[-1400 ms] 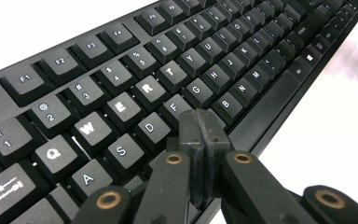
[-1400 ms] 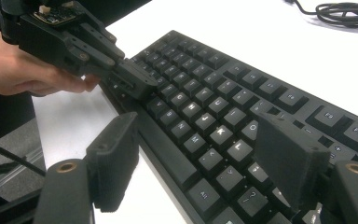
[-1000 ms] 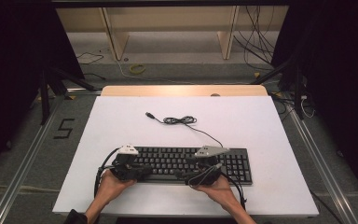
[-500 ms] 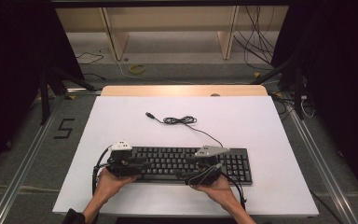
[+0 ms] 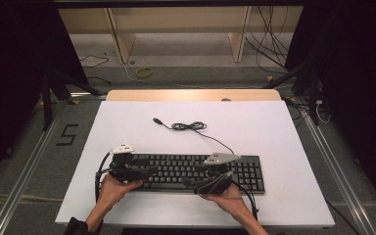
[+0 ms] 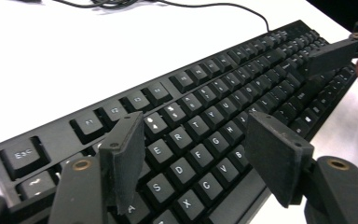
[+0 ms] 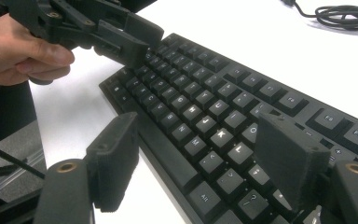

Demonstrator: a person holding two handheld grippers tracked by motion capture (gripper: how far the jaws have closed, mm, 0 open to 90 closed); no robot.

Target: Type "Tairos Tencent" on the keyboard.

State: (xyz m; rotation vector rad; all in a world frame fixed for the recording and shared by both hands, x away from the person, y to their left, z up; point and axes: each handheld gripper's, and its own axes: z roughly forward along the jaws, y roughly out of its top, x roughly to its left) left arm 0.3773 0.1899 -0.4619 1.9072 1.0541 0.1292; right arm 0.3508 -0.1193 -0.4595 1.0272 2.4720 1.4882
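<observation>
2 grippers hang over the black keyboard [image 5: 196, 171], which lies flat near the front edge of the white worktop [image 5: 274, 132], its long side parallel to that edge. Its cable [image 5: 188, 126] runs back toward the middle of the worktop and ends in a loose coil with the plug lying free.

In the high view, the left gripper [image 5: 144, 170] sits over the keyboard's left end and the right gripper [image 5: 196, 182] over its front edge, right of centre. Both stand with jaws spread wide and nothing between them. In the left gripper view, the left gripper [image 6: 196, 154] hovers above the letter keys near E, R, D. In the right gripper view, the right gripper [image 7: 193, 163] straddles the front rim, 1 jaw off the keyboard over bare worktop, the other above the keys.

Judged from this, the likely risks are:
1. A jaw corner catching under a keycap and prying it loose.
2. Lifting from 1 end only, so the keyboard tilts and slides out.
3. The coil dragging and snagging if the keyboard is moved.
</observation>
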